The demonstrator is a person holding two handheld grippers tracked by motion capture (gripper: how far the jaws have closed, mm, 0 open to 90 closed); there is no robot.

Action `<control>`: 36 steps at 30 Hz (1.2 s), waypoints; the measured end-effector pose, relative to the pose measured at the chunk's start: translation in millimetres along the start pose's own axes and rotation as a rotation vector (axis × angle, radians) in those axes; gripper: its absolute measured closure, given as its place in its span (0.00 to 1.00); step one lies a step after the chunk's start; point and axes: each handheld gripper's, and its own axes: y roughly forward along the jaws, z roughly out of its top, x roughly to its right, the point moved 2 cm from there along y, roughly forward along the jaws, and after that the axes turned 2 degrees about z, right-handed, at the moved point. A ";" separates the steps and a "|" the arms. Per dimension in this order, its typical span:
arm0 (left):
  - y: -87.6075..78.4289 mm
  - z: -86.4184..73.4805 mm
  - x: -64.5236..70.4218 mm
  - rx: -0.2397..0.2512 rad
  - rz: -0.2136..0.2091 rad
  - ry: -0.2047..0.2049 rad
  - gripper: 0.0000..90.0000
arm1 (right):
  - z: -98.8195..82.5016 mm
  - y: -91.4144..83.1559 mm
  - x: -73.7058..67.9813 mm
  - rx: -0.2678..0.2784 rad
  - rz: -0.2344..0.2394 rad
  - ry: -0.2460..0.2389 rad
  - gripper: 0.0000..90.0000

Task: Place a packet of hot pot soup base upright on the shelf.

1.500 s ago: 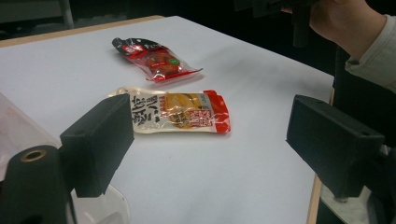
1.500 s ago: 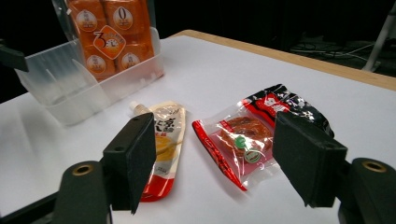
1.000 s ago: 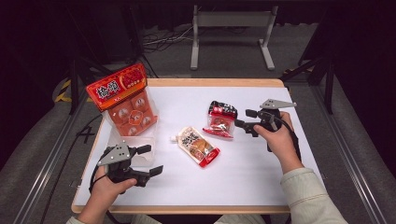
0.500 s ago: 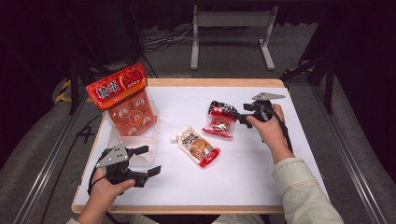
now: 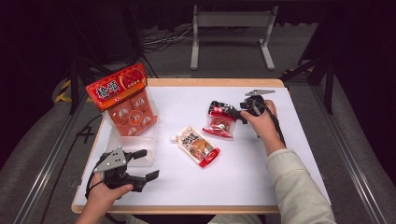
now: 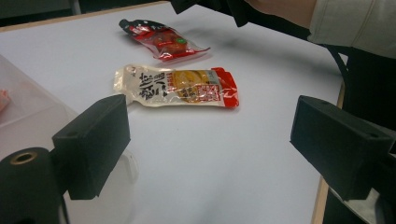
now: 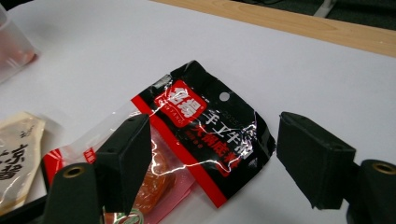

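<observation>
The right gripper [image 5: 242,110] hangs with its jaws apart over the black top end of a red and black snack packet [image 7: 196,140], which lies flat on the white table [image 5: 280,177] and carries white Chinese characters on a red square badge. Just beside it lies a cream and red pouch [image 6: 180,87] with bold black Chinese writing. Well apart, the left gripper [image 5: 145,164] rests open and empty near a clear plastic tub [image 5: 133,147], behind which stands a red box [image 5: 119,86] printed with large white characters.

Two sauce pouches: a black-and-red pouch [image 5: 222,119], a cream pouch [image 5: 198,146]. One red snack pack [image 5: 125,100]. One clear tub [image 5: 133,149]. Two claws.
</observation>
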 end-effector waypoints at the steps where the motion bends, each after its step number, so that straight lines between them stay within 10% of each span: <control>1: -0.9 -0.4 0.0 0.003 0.003 -0.001 0.15 | -0.2 3.3 1.8 -0.005 -0.006 -0.001 0.30; 26: 2.0 5.4 8.6 0.042 -0.022 0.002 0.15 | -9.8 42.9 12.6 -0.080 -0.060 0.057 0.27; 36: 3.1 5.2 8.8 0.036 -0.018 0.013 0.14 | -10.0 47.4 2.1 -0.084 -0.139 -0.021 0.56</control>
